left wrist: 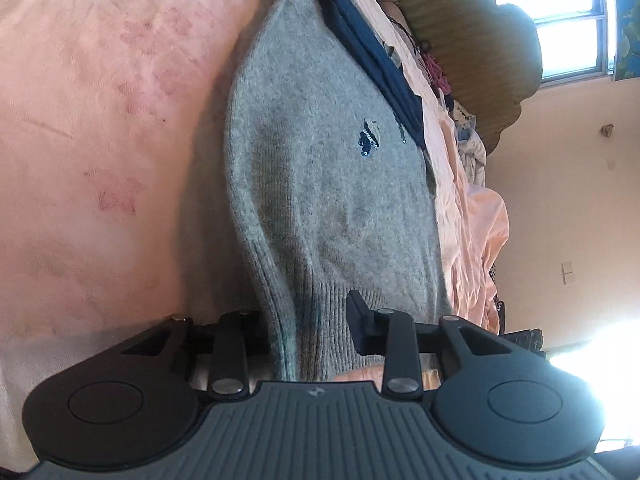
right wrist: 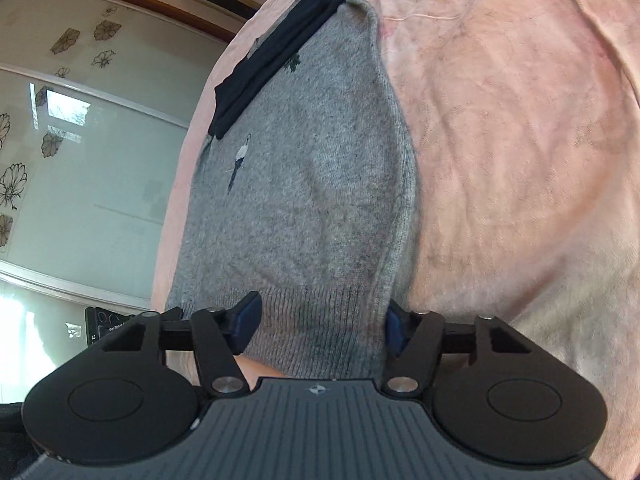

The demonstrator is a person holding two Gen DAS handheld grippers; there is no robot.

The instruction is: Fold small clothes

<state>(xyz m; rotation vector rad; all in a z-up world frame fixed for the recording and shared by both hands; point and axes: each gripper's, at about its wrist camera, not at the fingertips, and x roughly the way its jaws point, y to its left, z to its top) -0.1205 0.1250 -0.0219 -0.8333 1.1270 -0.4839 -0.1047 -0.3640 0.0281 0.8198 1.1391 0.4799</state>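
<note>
We saw a grey knitted sweater with a ribbed hem (left wrist: 320, 184) spread on a pale pink blanket (left wrist: 100, 120), filling the centre of both views, with a dark navy folded garment (left wrist: 372, 52) lying across its far end toward the top of the frame. Our left gripper (left wrist: 310, 330) straddled the hem, fingers apart. Our right gripper (right wrist: 320, 322) likewise held its blue-padded fingers (right wrist: 246, 322) spread around the hem.

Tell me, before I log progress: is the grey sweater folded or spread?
Partly folded: the grey sweater lies narrow, doubled long edges, on the pink blanket.
</note>
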